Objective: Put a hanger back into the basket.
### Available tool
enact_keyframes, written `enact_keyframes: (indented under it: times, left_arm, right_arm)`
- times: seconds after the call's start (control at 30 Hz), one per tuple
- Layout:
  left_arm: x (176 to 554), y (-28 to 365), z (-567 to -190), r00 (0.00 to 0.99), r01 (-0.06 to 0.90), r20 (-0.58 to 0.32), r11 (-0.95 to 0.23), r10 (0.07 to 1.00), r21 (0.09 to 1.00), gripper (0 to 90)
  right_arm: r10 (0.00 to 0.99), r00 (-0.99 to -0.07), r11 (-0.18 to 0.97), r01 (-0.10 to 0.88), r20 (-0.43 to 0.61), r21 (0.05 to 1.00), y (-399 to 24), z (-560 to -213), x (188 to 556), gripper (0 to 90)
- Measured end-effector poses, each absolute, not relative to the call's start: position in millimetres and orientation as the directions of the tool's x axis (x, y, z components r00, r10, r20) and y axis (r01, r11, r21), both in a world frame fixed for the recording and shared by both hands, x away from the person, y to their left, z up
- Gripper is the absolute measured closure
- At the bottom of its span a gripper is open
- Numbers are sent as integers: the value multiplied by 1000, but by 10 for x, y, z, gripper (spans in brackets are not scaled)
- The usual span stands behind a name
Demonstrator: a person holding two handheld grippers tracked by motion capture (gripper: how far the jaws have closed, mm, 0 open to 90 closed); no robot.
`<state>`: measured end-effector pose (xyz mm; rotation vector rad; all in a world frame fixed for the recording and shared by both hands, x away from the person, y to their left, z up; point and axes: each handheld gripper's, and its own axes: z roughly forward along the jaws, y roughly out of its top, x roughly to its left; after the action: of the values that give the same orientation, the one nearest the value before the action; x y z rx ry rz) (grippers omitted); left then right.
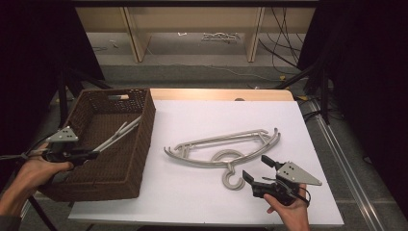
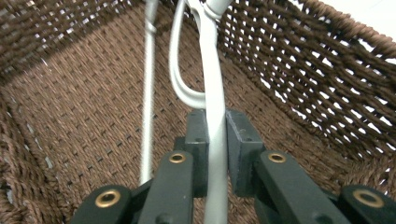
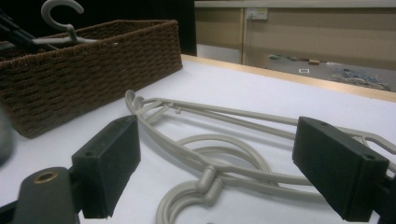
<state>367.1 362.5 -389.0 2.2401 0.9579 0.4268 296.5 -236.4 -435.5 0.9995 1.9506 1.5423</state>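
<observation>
A white-topped table carried a brown wicker basket at its left edge and grey plastic hangers lying flat near the middle.

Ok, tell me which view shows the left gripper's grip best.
The left gripper view: its jaws close on the hanger inside the basket. The high view shows the left gripper small, from above; the right gripper view shows only that hanger's hook.

Bright white table, dark surroundings, soft close-up blur.

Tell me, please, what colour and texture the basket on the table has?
The basket is dark brown woven wicker, seen best in the left gripper view.
</observation>
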Motion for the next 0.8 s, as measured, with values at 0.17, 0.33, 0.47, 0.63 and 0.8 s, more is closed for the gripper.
enact_keyframes:
  times: [0.17, 0.33, 0.47, 0.63, 0.8]
  left_arm:
    - [3681, 3593, -3916, 684, 535, 23, -524, 729, 663, 798]
    - [3708, 3608, -3913, 678, 581, 14, -547, 735, 603, 789]
    - [3718, 3623, -3906, 653, 593, 3, -514, 757, 620, 773]
    - [3667, 3616, -3831, 641, 571, 4, -480, 768, 666, 717]
    - [3613, 3555, -3746, 636, 531, 20, -456, 771, 714, 529]
  right_arm:
    - [769, -633, 102, 255, 86, 962, -2363, -4361, 2970, 162]
    - [767, -635, 96, 253, 90, 963, -2350, -4366, 2971, 162]
    - [771, -631, 110, 255, 80, 961, -2361, -4353, 2969, 163]
    - [770, -632, 103, 259, 88, 961, -2355, -4356, 2974, 163]
    - [768, -634, 98, 253, 89, 962, -2349, -4356, 2975, 163]
